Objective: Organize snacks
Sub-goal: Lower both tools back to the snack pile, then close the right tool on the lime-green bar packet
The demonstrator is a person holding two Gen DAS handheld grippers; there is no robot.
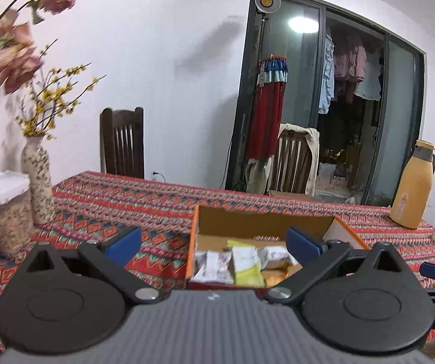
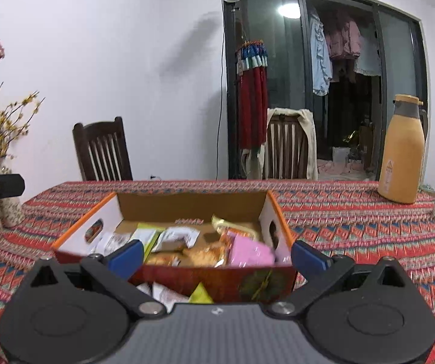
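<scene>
Right now both tools are empty. The right gripper (image 2: 217,253) has its blue fingers spread wide with nothing between the pads, and the left gripper (image 1: 214,242) is splayed the same way, holding nothing.

Straight ahead of the right gripper, its near wall just beyond the fingertips, sits the open cardboard box (image 2: 278,212) with orange edges. Its long axis runs crosswise to the fingers, left to right, mouth facing up. Inside, the snack packets (image 2: 199,242) lie in a loose jumble, pointing every which way: a pink packet (image 2: 251,251) toward the right finger, golden pastry wrappers mid-box, white sachets toward the left finger. Below the fingers, on the near side of the box wall, a few loose packets (image 2: 169,294) lie on the patterned tablecloth (image 2: 354,227), among them a small green one (image 2: 200,294). These probably remain to go in, which would explain the wide-open hover here.

From the left gripper, the same box (image 1: 194,242) lies ahead, nearer its right finger; a yellow-green packet (image 1: 247,264) stands roughly lengthwise along the view.

Farther out, a yellow thermos (image 2: 402,151) stands far right of the right gripper, a floral vase (image 1: 37,182) and lidded cereal container (image 1: 5,212) far left of the left gripper.
</scene>
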